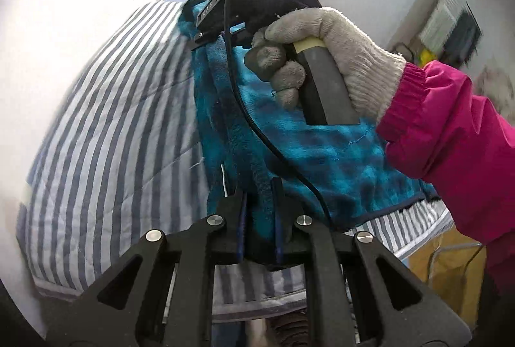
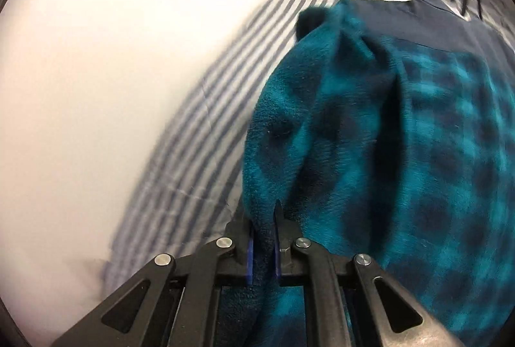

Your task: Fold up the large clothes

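You are pinching one edge of the teal fleece garment (image 1: 289, 134) in both sets of jaws: left gripper (image 1: 260, 202) clamping a thick fold, right gripper (image 2: 262, 237) clamping another. It is lying on the striped bed (image 1: 106, 121), likely so you can carry that edge across.

- The left wrist view sits just behind the left gripper (image 1: 260, 195), looking forward and down along its fingers, very near the fleece (image 1: 289, 137) ahead.
- Past that gripper it takes in the right hand (image 1: 338, 57) on its handle, above and ahead.
- The right wrist view sits just behind the right gripper (image 2: 263, 228), facing down, the fleece (image 2: 370, 137) filling its frame.
- Both views share the fleece and the striped sheet (image 1: 112, 121) (image 2: 199, 128) left of each gripper.
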`<act>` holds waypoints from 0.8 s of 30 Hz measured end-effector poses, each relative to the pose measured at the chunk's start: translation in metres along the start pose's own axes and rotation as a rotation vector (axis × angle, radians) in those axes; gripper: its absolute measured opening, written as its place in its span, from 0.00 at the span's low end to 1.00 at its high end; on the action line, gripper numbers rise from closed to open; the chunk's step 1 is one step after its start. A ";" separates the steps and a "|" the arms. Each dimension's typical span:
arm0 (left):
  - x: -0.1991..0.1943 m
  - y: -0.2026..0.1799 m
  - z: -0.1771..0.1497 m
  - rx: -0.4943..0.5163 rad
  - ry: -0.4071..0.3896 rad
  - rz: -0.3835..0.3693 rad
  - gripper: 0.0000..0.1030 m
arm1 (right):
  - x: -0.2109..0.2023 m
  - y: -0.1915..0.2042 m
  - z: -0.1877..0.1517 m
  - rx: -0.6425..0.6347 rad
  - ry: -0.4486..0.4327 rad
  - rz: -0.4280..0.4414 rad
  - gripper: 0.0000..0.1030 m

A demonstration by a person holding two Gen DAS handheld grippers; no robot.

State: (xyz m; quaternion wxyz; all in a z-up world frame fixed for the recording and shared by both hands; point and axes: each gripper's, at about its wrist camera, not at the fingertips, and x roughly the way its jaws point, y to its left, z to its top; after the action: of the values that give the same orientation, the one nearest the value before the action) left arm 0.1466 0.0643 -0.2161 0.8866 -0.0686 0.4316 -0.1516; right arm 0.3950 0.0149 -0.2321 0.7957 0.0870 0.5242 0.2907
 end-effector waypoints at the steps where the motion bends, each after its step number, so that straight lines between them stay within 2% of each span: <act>1: 0.002 -0.012 0.003 0.036 0.004 0.007 0.10 | -0.011 -0.011 -0.002 0.022 -0.023 0.022 0.06; 4: 0.008 -0.036 0.010 0.100 0.017 0.006 0.10 | -0.040 -0.050 -0.009 0.091 -0.100 0.092 0.06; 8: 0.023 -0.073 0.010 0.205 0.045 0.004 0.10 | -0.066 -0.110 -0.038 0.222 -0.180 0.165 0.06; 11: 0.041 -0.094 0.005 0.263 0.083 0.010 0.10 | -0.069 -0.167 -0.073 0.360 -0.194 0.221 0.06; 13: 0.053 -0.102 0.001 0.273 0.110 0.013 0.10 | -0.061 -0.188 -0.085 0.420 -0.171 0.214 0.06; 18: 0.065 -0.108 -0.001 0.270 0.140 0.013 0.10 | -0.052 -0.197 -0.086 0.396 -0.148 0.176 0.06; 24: 0.069 -0.107 0.001 0.223 0.156 -0.023 0.11 | -0.046 -0.167 -0.072 0.325 -0.124 0.108 0.06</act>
State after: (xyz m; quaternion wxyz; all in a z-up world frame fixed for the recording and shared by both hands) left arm 0.1655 -0.0591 -0.2401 0.8507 0.0376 0.4787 -0.2137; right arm 0.3804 -0.1586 -0.3009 0.7852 0.2604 0.5086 0.2386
